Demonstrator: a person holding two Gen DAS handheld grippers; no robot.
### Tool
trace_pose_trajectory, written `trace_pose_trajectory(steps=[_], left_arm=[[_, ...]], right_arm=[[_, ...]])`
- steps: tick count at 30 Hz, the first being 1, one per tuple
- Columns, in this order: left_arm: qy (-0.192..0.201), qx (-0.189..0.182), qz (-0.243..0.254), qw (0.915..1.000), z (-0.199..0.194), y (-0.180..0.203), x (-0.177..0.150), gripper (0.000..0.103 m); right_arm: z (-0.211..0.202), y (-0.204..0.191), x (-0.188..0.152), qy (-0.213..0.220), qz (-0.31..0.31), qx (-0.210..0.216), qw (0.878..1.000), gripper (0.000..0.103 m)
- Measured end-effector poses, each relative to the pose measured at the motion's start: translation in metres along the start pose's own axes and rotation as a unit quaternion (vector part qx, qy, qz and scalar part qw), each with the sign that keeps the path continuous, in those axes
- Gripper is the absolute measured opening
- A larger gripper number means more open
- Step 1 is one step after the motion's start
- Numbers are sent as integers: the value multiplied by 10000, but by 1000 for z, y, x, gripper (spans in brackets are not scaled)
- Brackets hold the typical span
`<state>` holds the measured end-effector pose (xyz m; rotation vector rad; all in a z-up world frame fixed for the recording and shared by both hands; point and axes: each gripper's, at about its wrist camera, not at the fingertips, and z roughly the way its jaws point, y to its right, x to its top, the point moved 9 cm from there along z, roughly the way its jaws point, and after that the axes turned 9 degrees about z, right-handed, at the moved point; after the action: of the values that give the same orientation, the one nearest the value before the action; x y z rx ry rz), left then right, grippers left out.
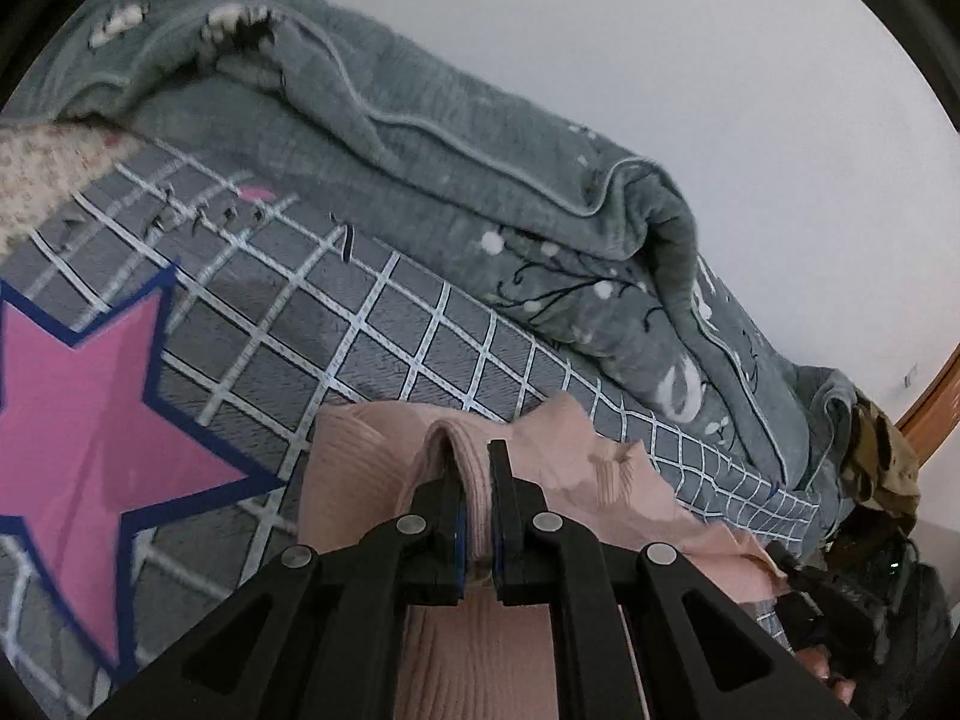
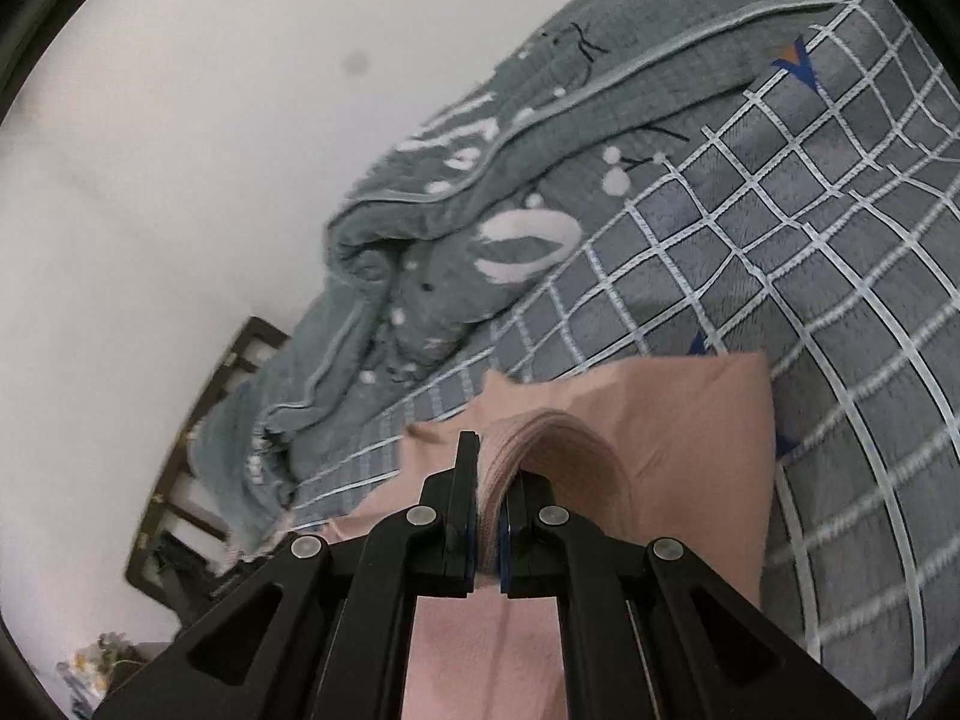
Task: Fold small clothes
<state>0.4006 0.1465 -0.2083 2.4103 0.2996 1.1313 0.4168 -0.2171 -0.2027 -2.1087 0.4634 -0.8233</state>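
We see a pale pink ribbed garment [image 1: 360, 468] on a grey bed cover [image 1: 384, 324] checked with white lines and bearing a pink star [image 1: 78, 420] edged in dark blue. Behind lies a grey-green blanket [image 2: 432, 192] with white blotches and thin black branches.

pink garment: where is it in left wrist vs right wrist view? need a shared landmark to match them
Left wrist: pink garment at bottom centre, a fold pinched in the left gripper.
Right wrist: garment at bottom centre-right, a fold pinched in the right gripper.
Shared landmark: rumpled green blanket along the white wall, beyond the grid bedspread.
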Motion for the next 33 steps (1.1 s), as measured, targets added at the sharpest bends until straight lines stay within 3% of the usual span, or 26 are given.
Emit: trace_pose_trajectory(steps=[1,4,7,8,9,15,22,25,31,33], left_arm=[[-87,-163,-159,9997,6,-3,-2,9],[-221,-270,-418,9985,14,-11,-3,24],[-54,-255,-312,9992,9,-10,3,42],[38,-236,-253,9994,6,-8,4,58],[137,-247,-207,9994,2,-7,6,62],[244,-63,162,9996,-12,0,2,62],[185,181,588,9979,-42,1,-24,65],[141,216,638,9976,-56,0,-38,68],[-13,355,598,9976,-81,-14,-74,68],[-71,283,585,9979,-91,-18,-89,68]], right_arm=[[5,2,1,8,-38,-62,10000,7],[13,7,3,206,-413,-419,9981,22],[11,4,0,304,-725,-451,9959,29],[11,4,-1,288,-747,-462,9957,31],[10,3,-1,277,-778,-480,9954,31],[-16,0,-4,300,-955,-647,9929,32],[-63,7,-34,263,-1456,-1105,9828,42],[-79,14,-54,204,-1591,-1122,9807,48],[-95,44,-81,111,-1527,-1211,9808,48],[-94,52,-89,-98,-1391,-1104,9841,48]])
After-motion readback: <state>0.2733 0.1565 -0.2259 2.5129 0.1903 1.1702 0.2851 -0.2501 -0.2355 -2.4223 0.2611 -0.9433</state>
